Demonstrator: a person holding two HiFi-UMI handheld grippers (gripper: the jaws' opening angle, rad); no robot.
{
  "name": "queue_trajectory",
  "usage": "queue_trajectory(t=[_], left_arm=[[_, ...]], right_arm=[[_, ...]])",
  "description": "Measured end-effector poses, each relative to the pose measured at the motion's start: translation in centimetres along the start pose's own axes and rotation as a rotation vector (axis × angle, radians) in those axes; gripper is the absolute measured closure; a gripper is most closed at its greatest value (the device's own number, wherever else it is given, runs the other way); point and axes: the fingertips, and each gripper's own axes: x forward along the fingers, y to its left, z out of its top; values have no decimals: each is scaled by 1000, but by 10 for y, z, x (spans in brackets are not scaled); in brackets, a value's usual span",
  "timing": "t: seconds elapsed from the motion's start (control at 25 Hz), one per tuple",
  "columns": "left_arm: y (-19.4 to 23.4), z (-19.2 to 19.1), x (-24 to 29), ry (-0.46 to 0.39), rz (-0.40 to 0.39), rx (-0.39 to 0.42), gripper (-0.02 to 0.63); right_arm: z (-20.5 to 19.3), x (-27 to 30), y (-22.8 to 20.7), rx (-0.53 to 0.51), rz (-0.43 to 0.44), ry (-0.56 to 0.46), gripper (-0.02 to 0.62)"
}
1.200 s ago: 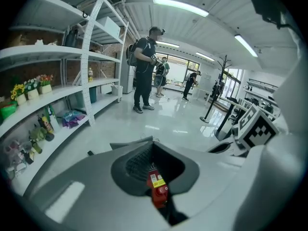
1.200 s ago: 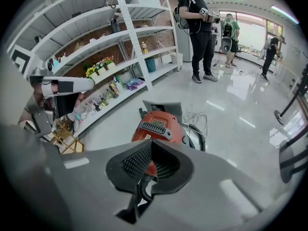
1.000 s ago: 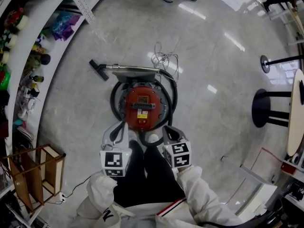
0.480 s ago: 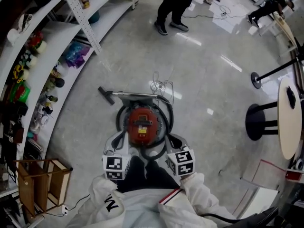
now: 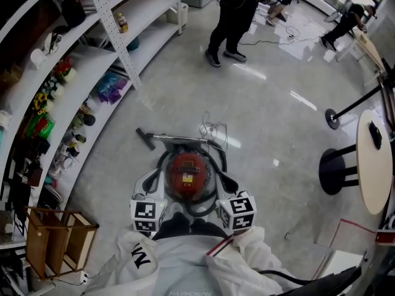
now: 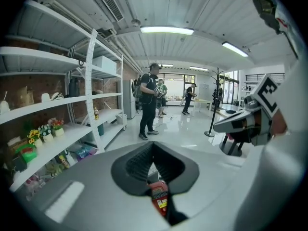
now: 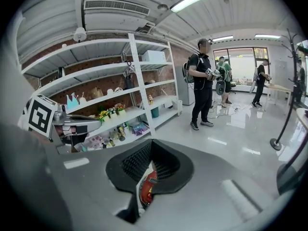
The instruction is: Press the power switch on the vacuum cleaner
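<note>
Left gripper [image 5: 150, 182], right gripper [image 5: 226, 181] — above vacuum [image 5: 187, 172]

Glossy grey floor [image 5: 278, 125] bears red vacuum cleaner [image 5: 187, 172], white cable [image 5: 213, 131]
</note>
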Motion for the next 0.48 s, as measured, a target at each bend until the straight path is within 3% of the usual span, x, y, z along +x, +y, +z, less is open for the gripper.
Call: queue_trajectory(t=[0.28,0.48], left_arm=[[-7,30,-11,-46,12,16,606],[-18,51,-13,-86,5,26,606]], right_arm=[[50,-23,-1,-36,-5,-116,595],[64,-41,-14,-40,-20,-157,595]])
